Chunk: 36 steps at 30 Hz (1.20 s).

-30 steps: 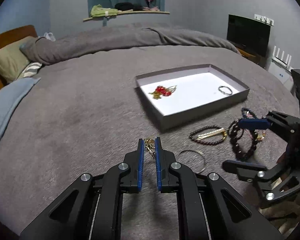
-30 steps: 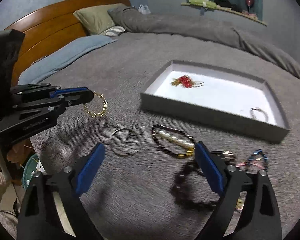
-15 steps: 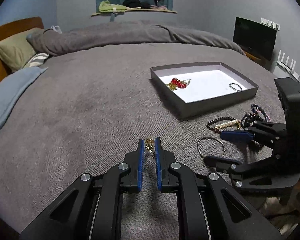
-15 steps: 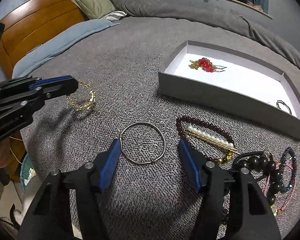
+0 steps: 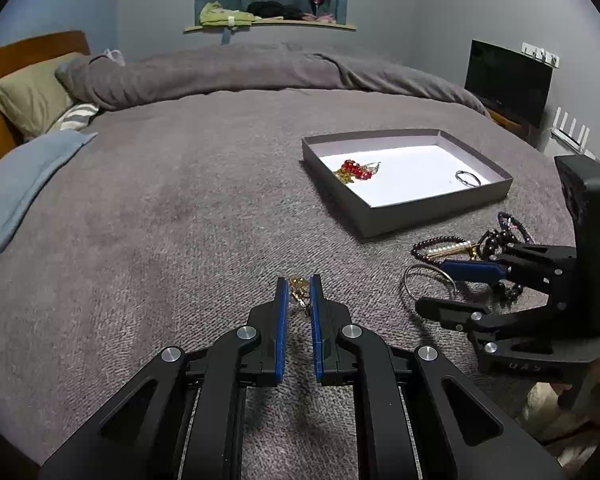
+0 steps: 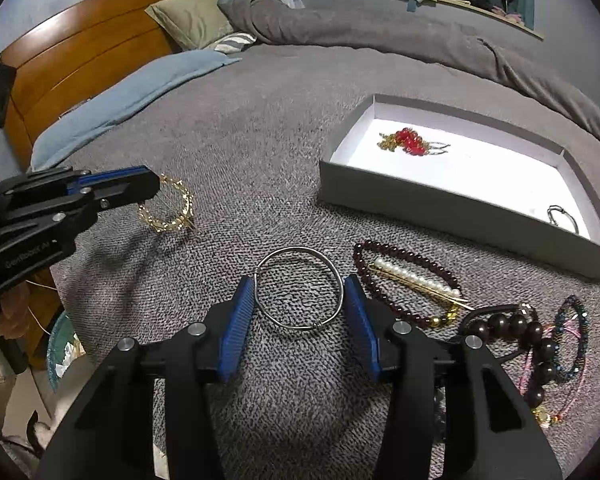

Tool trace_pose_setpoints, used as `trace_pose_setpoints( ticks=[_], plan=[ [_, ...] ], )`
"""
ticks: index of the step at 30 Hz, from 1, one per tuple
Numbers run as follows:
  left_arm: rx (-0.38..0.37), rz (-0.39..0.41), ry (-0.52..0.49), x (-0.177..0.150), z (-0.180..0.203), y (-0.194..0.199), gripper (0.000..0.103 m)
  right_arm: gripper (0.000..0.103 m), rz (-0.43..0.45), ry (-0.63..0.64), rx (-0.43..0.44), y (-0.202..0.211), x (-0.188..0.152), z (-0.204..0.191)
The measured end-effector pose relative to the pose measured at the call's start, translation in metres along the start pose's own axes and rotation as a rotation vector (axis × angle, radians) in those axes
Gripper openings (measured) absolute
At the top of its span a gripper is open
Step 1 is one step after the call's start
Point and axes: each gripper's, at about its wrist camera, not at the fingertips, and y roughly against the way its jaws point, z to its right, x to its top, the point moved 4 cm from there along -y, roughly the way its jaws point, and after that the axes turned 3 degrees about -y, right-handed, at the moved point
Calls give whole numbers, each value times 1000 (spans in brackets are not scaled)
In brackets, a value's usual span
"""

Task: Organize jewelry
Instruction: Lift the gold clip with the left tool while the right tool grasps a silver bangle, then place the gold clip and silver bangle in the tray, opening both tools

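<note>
My left gripper (image 5: 298, 285) is shut on a gold chain bracelet (image 5: 300, 294), which also shows in the right wrist view (image 6: 168, 210) hanging from its tips just above the bed. My right gripper (image 6: 299, 286) is open, its pads on either side of a silver bangle (image 6: 300, 288) lying on the blanket; the bangle also shows in the left wrist view (image 5: 428, 284). A grey box (image 6: 420, 200) holds a red bead piece (image 6: 410, 142) and a small ring (image 6: 562, 218).
A dark red bead bracelet with a pearl clip (image 6: 410, 280), a large dark bead bracelet (image 6: 532, 344) and thin coloured bracelets (image 6: 572, 336) lie right of the bangle. Pillows and wooden headboard (image 6: 80, 56) are at the far left. The bed edge is close to me.
My right gripper has moved left from the dark beads to the silver bangle and narrowed around it. My left gripper keeps holding the gold bracelet.
</note>
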Motion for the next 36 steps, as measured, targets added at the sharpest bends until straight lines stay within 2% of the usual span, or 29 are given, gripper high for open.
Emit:
trace_pose_setpoints(
  ticks=[7,11,16,21,29,36],
  plan=[
    [-10,6,-16,9,8,-1,11,47,34,-31,0,18,4,14],
    [-19,43,-39,32,15,1,11,47,75,-52,-22,33,16,32],
    [-41,76,-52,66,24,-8,11,47,123,-76,-73,50,39,71],
    [-116,81,-42,100,40,-31,11,47,150,-137,-147,59,67,130],
    [-175,25,-20,125,60,-85,11,47,117,-221,-305,38,97,227],
    [-166,-56,-23,120,67,-129,11,47,13,-284,-280,0,105,262]
  ],
)
